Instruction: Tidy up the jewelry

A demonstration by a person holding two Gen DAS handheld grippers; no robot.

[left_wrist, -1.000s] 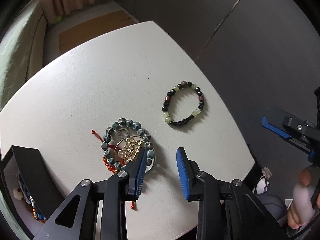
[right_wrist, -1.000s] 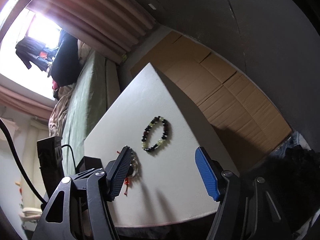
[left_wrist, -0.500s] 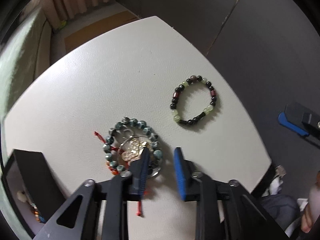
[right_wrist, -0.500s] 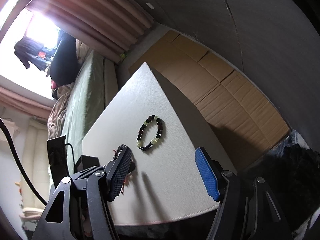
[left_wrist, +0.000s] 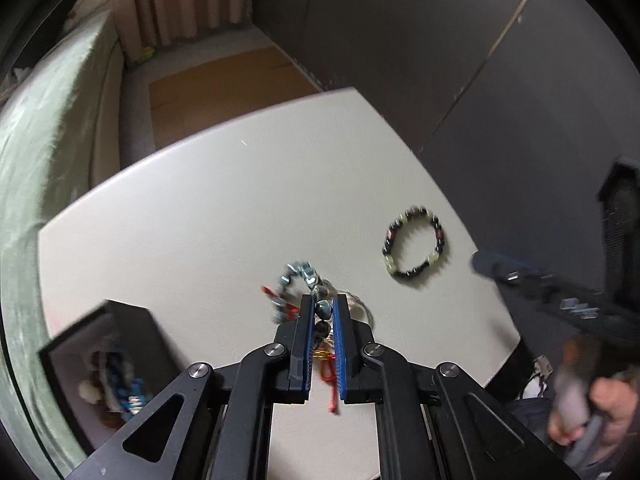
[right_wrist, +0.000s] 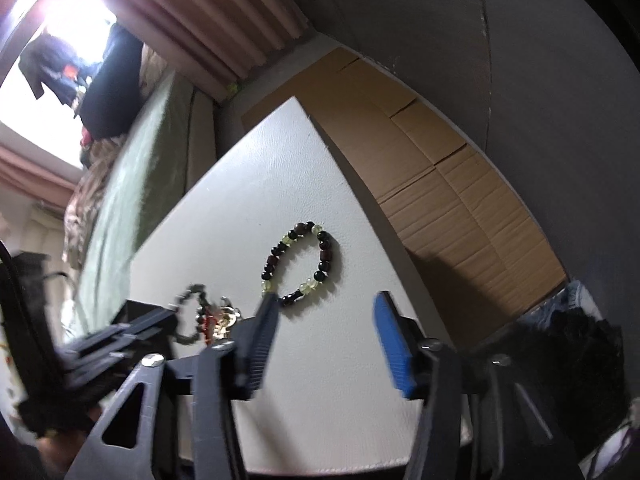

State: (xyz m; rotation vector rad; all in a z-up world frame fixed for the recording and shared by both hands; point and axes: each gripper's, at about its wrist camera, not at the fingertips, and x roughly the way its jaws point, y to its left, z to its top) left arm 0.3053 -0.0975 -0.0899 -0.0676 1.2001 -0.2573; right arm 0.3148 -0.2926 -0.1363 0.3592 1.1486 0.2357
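Observation:
A teal bead bracelet (left_wrist: 296,274) with red cord and a gold charm hangs just above the white table (left_wrist: 200,220). My left gripper (left_wrist: 322,300) is shut on its beads, jaws still closing, and the loop dangles beyond the tips. The same bracelet (right_wrist: 192,300) shows blurred in the right wrist view. A black and green bead bracelet (right_wrist: 326,254) lies flat near the table's right edge. My right gripper (right_wrist: 325,300) hovers just short of it, jaws closing with nothing between them. One of its blue fingers (left_wrist: 496,264) shows right of that bracelet (left_wrist: 416,270).
An open black box (left_wrist: 132,320) holding other jewelry (left_wrist: 116,372) stands at the table's near left corner. A person's hand (left_wrist: 600,400) grips the right tool. Cardboard (right_wrist: 460,208) covers the floor past the table's right edge, and a green sofa (left_wrist: 48,140) runs along the left.
My left gripper closed on the teal bracelet and lifted it off the table. My right gripper's jaws narrowed and it came closer to the black and green bracelet.

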